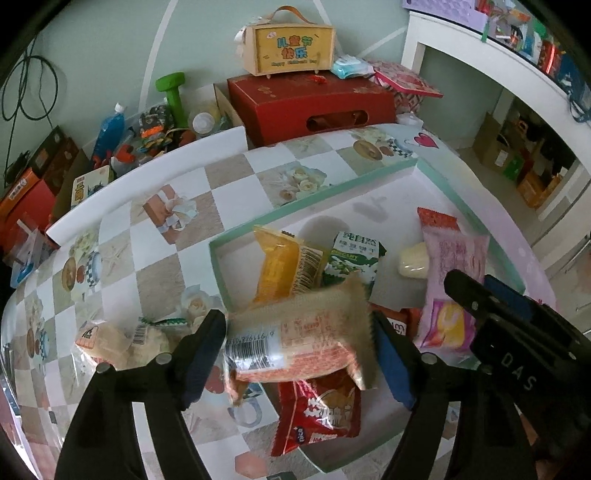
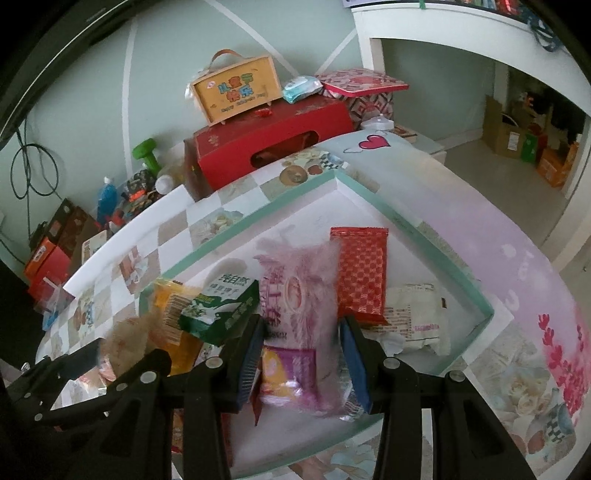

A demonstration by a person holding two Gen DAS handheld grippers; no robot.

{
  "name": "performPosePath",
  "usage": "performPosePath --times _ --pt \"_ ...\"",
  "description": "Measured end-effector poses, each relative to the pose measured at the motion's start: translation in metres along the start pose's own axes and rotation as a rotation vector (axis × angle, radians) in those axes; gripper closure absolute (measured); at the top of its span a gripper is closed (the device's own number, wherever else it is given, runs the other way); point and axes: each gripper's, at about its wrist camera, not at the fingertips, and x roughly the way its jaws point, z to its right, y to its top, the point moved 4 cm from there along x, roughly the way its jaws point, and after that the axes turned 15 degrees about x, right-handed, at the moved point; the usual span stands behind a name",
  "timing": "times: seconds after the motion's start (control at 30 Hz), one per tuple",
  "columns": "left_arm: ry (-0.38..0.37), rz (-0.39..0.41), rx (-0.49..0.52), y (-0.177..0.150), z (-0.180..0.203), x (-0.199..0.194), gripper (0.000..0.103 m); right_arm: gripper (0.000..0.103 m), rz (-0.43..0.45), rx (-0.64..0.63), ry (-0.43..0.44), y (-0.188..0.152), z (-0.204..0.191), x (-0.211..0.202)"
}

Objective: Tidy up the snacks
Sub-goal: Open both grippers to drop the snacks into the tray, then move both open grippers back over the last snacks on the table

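Your left gripper clamps a tan crinkled snack packet, long axis crosswise | right gripper pinches a pink wrapper | both hang over the mint-rimmed shallow tray, straight below.

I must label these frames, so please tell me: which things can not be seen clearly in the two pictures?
- Pink packet, right wrist view: motion blur smears its print.
- Tan packet, left wrist view: blurred top edge; it covers part of the red packet.
- Pale snack, left wrist view: partly behind the pink packet.
- Shelf items: cut off by the fisheye edge.
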Motion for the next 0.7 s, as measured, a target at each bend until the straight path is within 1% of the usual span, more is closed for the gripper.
performPosePath --times 0.07,0.1,0.13,0.3,0.37,0.4,0.43,0.5,0.7 --pt "0.005 0.008 -0.009 0.0 -0.004 -0.004 0.024 0.047 0.002 -0.003 -0.006 0.0 -0.001 0.0" --pt "0.006 0.012 -0.016 0.0 -0.006 -0.007 0.024 0.038 0.002 -0.003 -0.009 0.0 0.0 0.0" --pt "0.003 0.017 -0.022 0.0 -0.008 -0.009 0.024 0.034 0.002 -0.003 -0.009 0.0 0.0 0.0" --pt "0.013 0.034 -0.07 -0.009 -0.027 -0.019 0.023 0.034 0.004 -0.015 -0.006 -0.001 -0.004 0.0" --pt "0.035 0.031 -0.108 -0.018 -0.041 -0.021 0.02 0.029 0.003 -0.024 -0.006 -0.002 -0.007 0.0" --pt "0.046 0.03 -0.125 -0.022 -0.047 -0.022 0.016 0.022 0.004 -0.028 -0.005 -0.003 -0.008 0.0" --pt "0.06 0.028 -0.145 -0.027 -0.055 -0.022 0.014 0.016 0.006 -0.031 -0.003 -0.003 -0.01 0.0" --pt "0.099 0.018 -0.197 -0.04 -0.074 -0.023 0.014 0.013 0.009 -0.041 0.002 -0.004 -0.013 0.0" --pt "0.186 -0.009 -0.359 -0.079 -0.133 -0.03 0.013 0.013 -0.002 -0.08 0.022 -0.011 -0.029 0.001"
